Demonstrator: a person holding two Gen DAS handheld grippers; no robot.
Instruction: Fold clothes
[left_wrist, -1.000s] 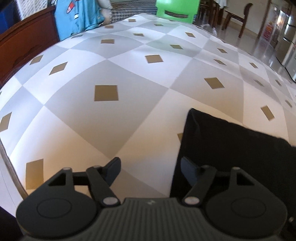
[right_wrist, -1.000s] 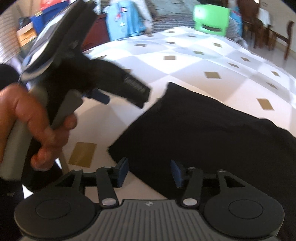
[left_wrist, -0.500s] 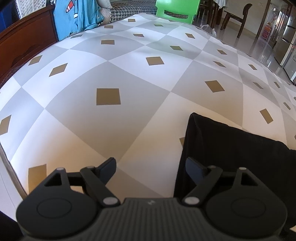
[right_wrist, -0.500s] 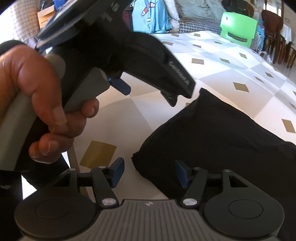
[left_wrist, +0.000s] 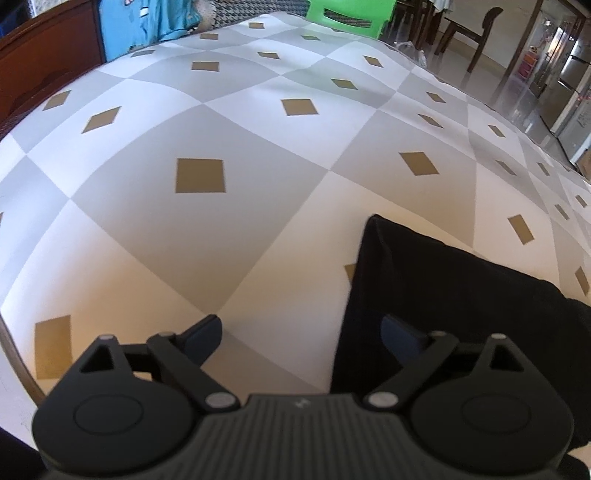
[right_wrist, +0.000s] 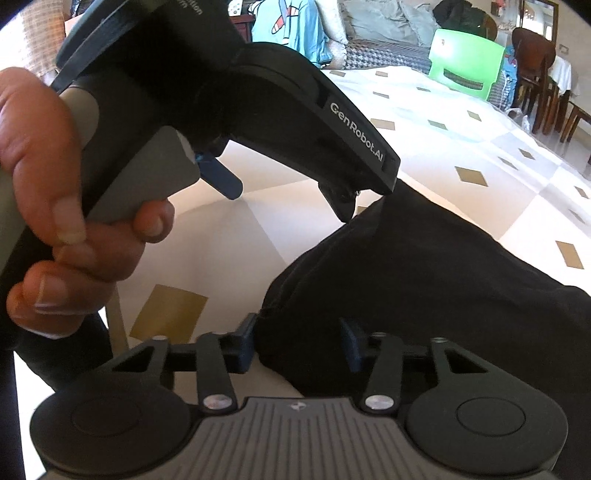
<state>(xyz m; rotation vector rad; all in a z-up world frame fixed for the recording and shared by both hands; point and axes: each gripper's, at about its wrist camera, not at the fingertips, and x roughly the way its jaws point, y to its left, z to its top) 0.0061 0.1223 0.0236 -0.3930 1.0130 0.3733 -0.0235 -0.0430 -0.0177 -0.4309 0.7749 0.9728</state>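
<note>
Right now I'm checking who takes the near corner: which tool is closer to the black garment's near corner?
Right. The right tool straddles the black garment at that corner, closing. The left tool spans its side edge, opening.

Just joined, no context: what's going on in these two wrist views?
A person is folding a black garment on a checked tablecloth with two handheld grippers. The right gripper is closing around the garment's near corner, which sits between its jaws. The left gripper is opening over the garment's left edge, gripping nothing.
</note>
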